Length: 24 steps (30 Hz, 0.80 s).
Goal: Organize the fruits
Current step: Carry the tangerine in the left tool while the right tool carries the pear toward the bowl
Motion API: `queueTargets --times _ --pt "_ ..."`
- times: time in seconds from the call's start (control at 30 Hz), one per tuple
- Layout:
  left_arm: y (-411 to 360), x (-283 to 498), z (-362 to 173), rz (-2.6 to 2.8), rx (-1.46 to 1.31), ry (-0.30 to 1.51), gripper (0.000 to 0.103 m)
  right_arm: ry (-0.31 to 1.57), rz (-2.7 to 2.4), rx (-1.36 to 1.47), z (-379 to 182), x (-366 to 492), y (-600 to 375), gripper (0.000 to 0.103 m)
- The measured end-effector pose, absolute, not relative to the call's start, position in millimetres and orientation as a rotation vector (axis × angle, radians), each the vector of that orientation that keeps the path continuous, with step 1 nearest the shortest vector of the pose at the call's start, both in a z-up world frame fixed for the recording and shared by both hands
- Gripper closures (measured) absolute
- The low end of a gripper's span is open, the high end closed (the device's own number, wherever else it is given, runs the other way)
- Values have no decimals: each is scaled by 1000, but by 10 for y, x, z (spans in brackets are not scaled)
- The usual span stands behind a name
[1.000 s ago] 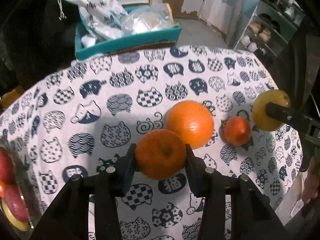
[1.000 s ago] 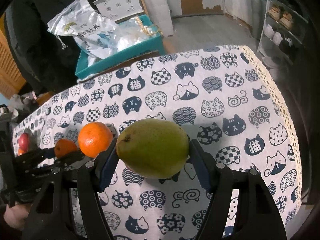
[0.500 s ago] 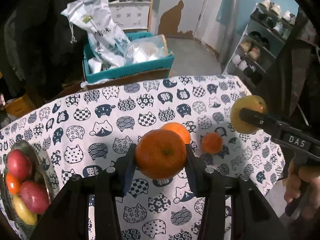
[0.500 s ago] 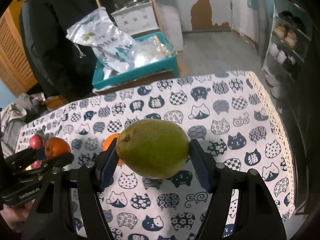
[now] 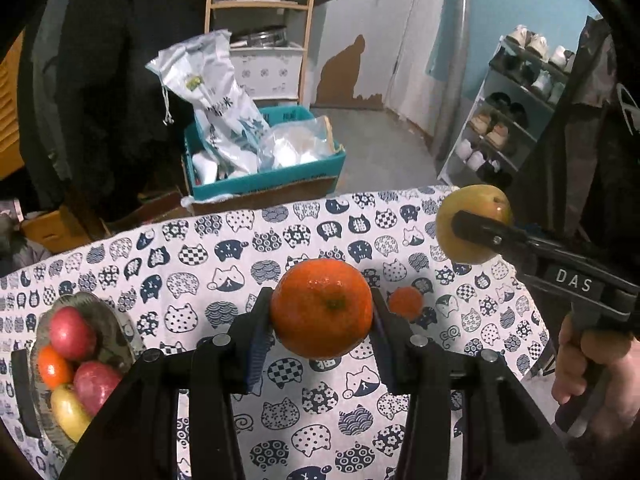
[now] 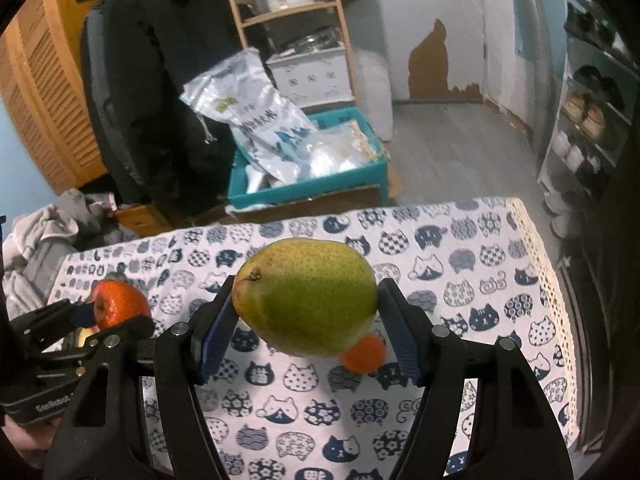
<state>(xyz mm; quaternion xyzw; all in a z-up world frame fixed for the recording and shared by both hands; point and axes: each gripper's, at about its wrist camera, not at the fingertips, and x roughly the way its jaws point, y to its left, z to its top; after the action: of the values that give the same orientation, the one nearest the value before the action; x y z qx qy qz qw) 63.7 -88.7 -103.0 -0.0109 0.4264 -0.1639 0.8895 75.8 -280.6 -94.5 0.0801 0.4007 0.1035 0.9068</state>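
An orange (image 5: 322, 307) is pinched between the two fingers of the left gripper (image 5: 322, 312), its dimpled end turned toward the camera, and it is carried clear of the table. In the same way a green pear (image 6: 305, 296) is clamped crosswise between the fingers of the right gripper (image 6: 306, 308), its stem end at the left finger, and it too is held off the cloth. Below both, a cat-patterned tablecloth (image 5: 248, 256) is spread over the table, and a small mandarin (image 5: 405, 302) is left lying on it, just right of the held orange as seen from the left wrist. At the cloth's left edge a metal bowl (image 5: 120, 330) is seen, in which red apples, a small orange fruit and a yellow fruit are piled. Beyond the table's far edge a teal box (image 5: 264, 178) stuffed with plastic bags is set on the floor.
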Motion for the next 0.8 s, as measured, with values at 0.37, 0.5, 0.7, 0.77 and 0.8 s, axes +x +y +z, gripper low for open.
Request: queueTargets --times 0.37,0.5,0.7,0.77,0.8 --pt "-615 492 -814 -325 -66 844 57 784 276 136 -698 739 -2440 34" --pt "-489 443 -754 -309 -75 824 57 773 303 121 -631 754 -2274 34" --pt "-289 402 -688 -282 -107 810 57 766 339 99 -570 781 -2024 34" --pt "-213 394 -681 -273 -118 806 57 764 348 94 -556 792 -1959 34" --pt "-170 392 -682 -266 -122 806 57 763 355 89 -546 802 -1906 34"
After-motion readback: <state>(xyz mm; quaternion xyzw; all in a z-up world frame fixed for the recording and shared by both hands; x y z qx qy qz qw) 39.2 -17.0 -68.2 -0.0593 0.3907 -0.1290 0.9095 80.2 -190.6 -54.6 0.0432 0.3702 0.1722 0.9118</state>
